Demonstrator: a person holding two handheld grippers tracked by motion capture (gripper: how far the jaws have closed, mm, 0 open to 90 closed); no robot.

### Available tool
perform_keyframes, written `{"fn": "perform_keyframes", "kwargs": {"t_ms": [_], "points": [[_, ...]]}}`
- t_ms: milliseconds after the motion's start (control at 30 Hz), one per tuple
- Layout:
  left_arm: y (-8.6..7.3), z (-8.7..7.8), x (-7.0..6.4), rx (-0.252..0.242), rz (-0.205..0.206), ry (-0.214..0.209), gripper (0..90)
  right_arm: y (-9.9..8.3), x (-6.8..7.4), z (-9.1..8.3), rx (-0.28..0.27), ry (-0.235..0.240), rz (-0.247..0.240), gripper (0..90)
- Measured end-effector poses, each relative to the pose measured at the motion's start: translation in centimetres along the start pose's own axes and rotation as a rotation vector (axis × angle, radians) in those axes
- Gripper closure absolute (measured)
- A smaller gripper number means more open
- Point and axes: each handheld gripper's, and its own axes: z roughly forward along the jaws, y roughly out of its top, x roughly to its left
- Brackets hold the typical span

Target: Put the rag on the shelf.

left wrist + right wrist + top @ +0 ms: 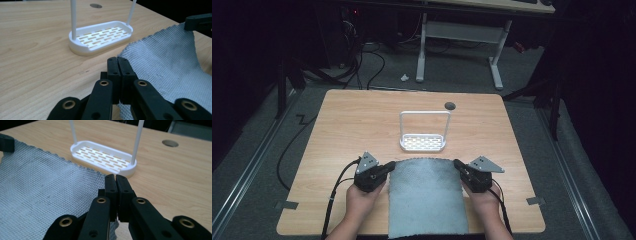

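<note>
While clamped, both grippers [388, 167] [458, 165] on the grey cloth's [427, 195] far corners, white rack [423, 142] just beyond.

A: any readable text, labels, brands or numbers in these frames?
B: none. checked the grey cloth [426, 195], plain weave, no tag or print
A: white rack [422, 142]?
B: slotted base and wire handle, no marking or embossing legible
A: claws?
B: left claw [117, 59] and right claw [115, 176] are plain black with brass pins, no lettering. grey plates on top are blank too
A: bench [342, 125]?
B: bare wood grain, one dark round grommet, no stickers or signs
</note>
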Motion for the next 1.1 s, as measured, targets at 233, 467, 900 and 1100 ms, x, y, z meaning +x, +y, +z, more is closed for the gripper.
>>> {"fn": "perform_keyframes", "kwargs": {"t_ms": [233,467,900,1100], "points": [[0.5,-0.7,-0.5,-0.029,0.024,0.008,88.8,0.7,0.1,-0.9,-0.045,0.003,-0.001,89.4],[1.1,-1.6,-0.6,-0.061,0.020,0.000,88.8,1.2,0.1,-1.5,-0.079,0.003,-0.001,89.4],[4.3,-4.4,-2.4,-0.202,0.075,-0.020,89.1,4.1,1.0,-4.5,-0.226,-0.007,-0.036,89.4],[5.8,-5.1,-2.5,-0.248,0.098,-0.005,89.3,5.4,1.1,-5.4,-0.273,-0.007,-0.049,89.4]]}}
